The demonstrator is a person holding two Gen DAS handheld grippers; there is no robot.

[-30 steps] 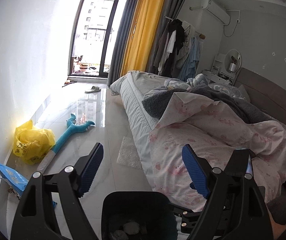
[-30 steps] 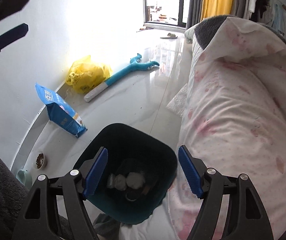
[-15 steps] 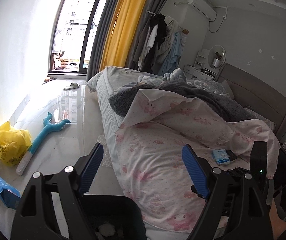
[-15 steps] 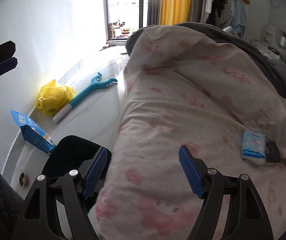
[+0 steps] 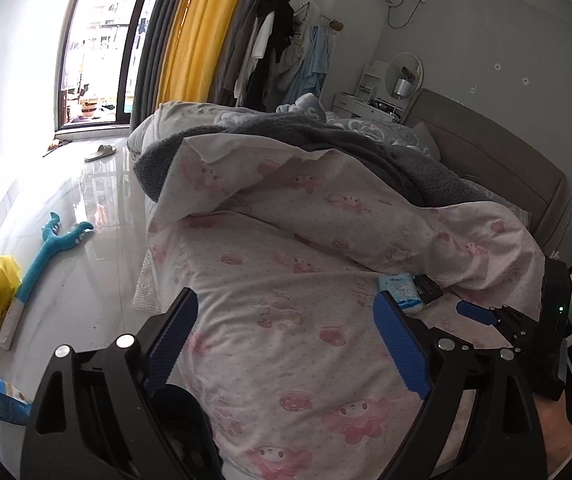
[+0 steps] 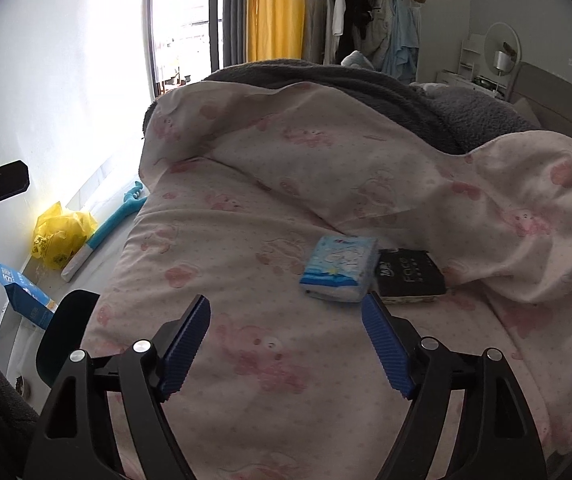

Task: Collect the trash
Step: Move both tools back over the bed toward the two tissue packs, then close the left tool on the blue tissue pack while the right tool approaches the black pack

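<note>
Fingers of the right gripper are held apart and empty above the bed, the blue tissue pack being approached; alignment, descent and closure are judged required next.

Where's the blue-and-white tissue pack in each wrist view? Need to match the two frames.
Left wrist: tissue pack lies right of centre on the pink duvet, just beyond the right fingertip of the left gripper.
Right wrist: tissue pack lies near centre, just ahead of the right gripper.
Shared landmark: the black box touching its right side, also seen from the left wrist.
</note>
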